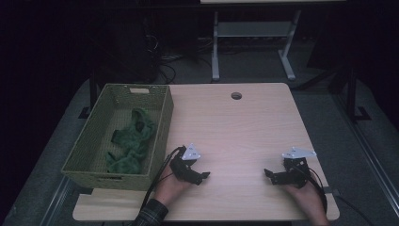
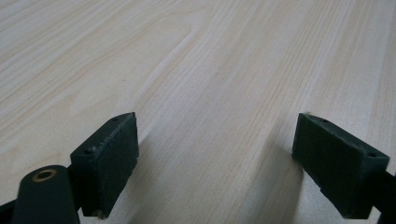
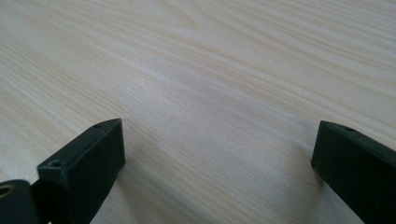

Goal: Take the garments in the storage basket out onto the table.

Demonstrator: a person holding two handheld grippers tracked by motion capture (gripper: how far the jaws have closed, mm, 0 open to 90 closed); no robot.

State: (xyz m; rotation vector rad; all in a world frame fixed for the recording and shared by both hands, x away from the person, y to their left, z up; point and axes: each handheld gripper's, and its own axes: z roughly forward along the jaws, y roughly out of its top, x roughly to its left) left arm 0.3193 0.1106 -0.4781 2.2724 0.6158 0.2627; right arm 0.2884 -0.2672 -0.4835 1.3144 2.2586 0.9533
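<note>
The wooden table (image 1: 244, 136) spans the frame's middle, with a woven basket (image 1: 96, 176) at its left edge holding a crumpled green cloth (image 1: 129, 141). The cloth lies up and left of the left gripper (image 1: 203, 177), the nearer one, running lengthwise along the basket. The right gripper (image 1: 268, 174) rests lower right; both grippers' jaws stand wide and empty.
</note>
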